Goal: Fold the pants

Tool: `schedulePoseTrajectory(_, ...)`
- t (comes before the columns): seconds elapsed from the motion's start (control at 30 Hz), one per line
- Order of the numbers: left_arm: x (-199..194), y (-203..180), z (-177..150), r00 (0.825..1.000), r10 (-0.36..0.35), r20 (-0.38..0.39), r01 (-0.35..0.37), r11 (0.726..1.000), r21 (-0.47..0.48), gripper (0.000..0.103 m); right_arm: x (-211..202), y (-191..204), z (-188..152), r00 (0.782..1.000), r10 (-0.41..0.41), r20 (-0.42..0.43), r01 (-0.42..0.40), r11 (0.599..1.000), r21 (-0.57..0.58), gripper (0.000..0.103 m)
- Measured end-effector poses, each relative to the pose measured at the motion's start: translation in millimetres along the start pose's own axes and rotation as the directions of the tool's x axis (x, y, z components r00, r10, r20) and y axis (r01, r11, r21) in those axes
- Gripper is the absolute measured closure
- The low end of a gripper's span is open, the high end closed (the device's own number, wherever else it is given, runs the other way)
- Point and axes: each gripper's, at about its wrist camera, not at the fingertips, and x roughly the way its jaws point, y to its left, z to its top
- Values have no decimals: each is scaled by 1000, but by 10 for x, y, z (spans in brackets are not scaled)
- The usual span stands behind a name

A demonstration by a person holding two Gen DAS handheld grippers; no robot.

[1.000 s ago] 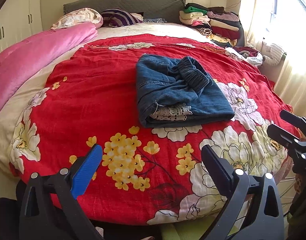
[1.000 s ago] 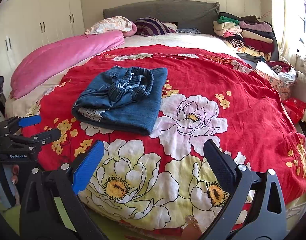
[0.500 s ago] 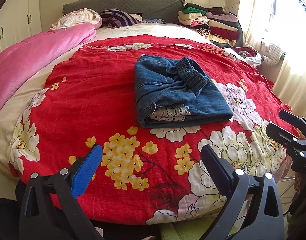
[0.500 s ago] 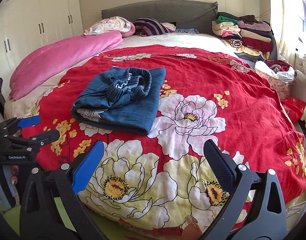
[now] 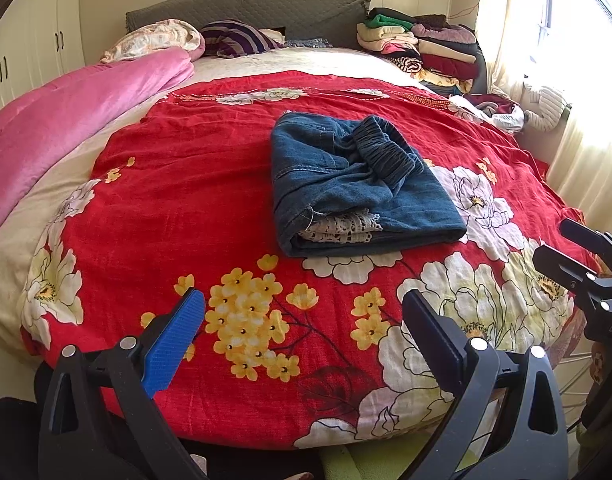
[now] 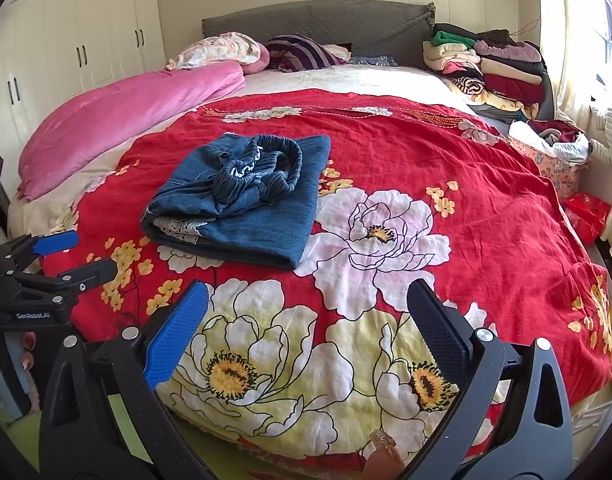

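Blue denim pants (image 5: pixel 357 184), red floral bedspread (image 5: pixel 194 184), pink quilt (image 5: pixel 74 108).

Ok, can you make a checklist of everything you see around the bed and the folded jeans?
Surface: bed with red floral bedspread, wrinkled.
Job's things: blue jeans folded in a bundle, elastic waistband on top, white lace showing at the near edge.
Clutter: stack of folded clothes by the headboard; pink quilt along the far side; pillows.
Grippers: left hand-held gripper open, empty; right hand-held gripper open, empty.
Cables: nothing seen.
Surroundings: white wardrobe, curtained window.
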Motion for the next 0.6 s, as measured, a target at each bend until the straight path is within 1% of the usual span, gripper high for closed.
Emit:
schedulePoseTrajectory(0.1, -2, 3, -2, 1000, 0, 0, 0, 1000, -1, 4, 3, 3, 3, 1000, -3, 1, 3, 1000, -1, 9)
schedulePoseTrajectory(0.23, -10, -10, 1, 1000, -27, -2, 27, 1000, 6, 4, 7, 5, 5, 1000, -10, -2, 10, 1000, -2, 9)
schedulePoseTrajectory(0.27, -4, -11, 8, 1000, -24, -10, 24, 1000, 6, 4, 13, -4, 5, 1000, -11, -5, 11, 1000, 0, 9)
schedulePoseTrajectory(0.33, 48, 16, 16, 999, 21, -48, -22, 1000, -11, 4, 22, -14, 6, 1000, -16, -11, 16, 1000, 6, 9)
schedulePoseTrajectory(0.37, 70, 49, 9, 998, 30, -54, -31, 999, -28, 4, 24, -19, 7, 1000, -23, -12, 24, 1000, 7, 9)
schedulePoseTrajectory(0.5, 120, 212, 36, 998, 10, -59, -15, 997, -82, 4, 47, -135, -1, 999, -47, -15, 48, 999, 23, 9)
schedulePoseTrajectory(0.57, 187, 367, 116, 998, 32, -63, -38, 994, -99, 4, 79, -252, 12, 997, -70, -15, 70, 997, 39, 9)
schedulePoseTrajectory(0.6, 250, 484, 169, 996, 59, -73, -66, 992, -109, 4, 105, -358, 33, 996, -89, -17, 90, 995, 54, 9)
